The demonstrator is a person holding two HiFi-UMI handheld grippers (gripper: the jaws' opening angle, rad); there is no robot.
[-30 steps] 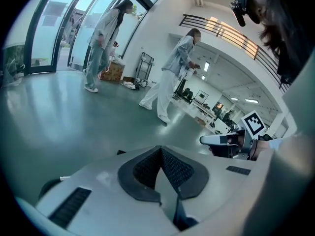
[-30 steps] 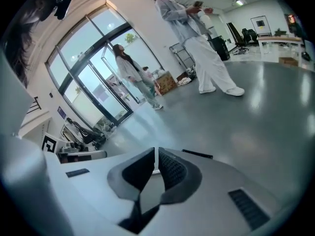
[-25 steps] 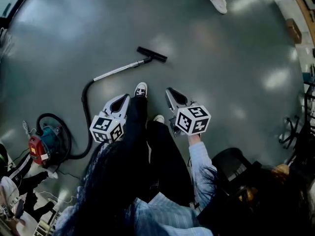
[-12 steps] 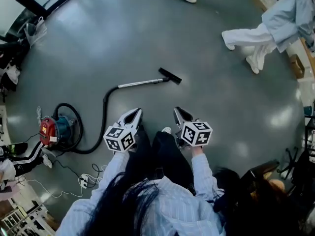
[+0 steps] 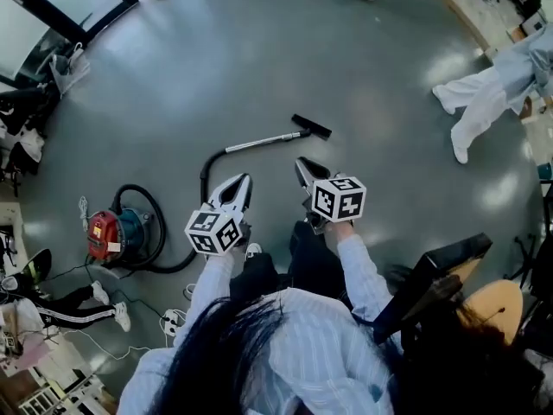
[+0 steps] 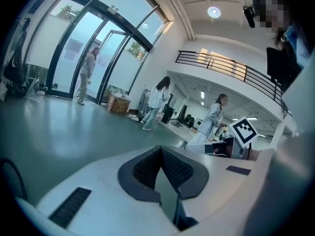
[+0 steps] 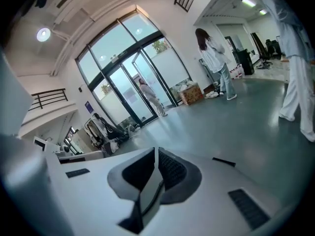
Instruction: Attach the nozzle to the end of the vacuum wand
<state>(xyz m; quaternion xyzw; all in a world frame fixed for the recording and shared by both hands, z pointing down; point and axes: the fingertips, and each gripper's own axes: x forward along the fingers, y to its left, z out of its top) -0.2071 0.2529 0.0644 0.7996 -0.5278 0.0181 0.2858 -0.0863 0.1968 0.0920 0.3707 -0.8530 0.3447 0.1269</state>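
Observation:
On the grey floor lies the silver vacuum wand (image 5: 259, 140), with the black floor nozzle (image 5: 311, 126) sitting at its far end. A black hose (image 5: 204, 173) curves from the wand back to the red and blue vacuum cleaner (image 5: 116, 234). Both grippers are held in the air above the floor, well short of the wand. My left gripper (image 5: 244, 181) is shut and holds nothing; its pads (image 6: 170, 167) meet. My right gripper (image 5: 301, 163) is shut and empty too, pads (image 7: 165, 170) together. Neither gripper view shows the vacuum, only the hall.
A person in white (image 5: 473, 109) walks at the right; another sits on the floor at lower left (image 5: 52, 305). A black chair (image 5: 432, 277) stands by my right side. Glass doors (image 5: 52, 7) and bags line the upper left. A cable and plug (image 5: 169, 322) lie near my feet.
Both grippers have risen together and still stay shut. The head view has lifted and pulled back, so the wand and vacuum cleaner look smaller and more of the hall shows.

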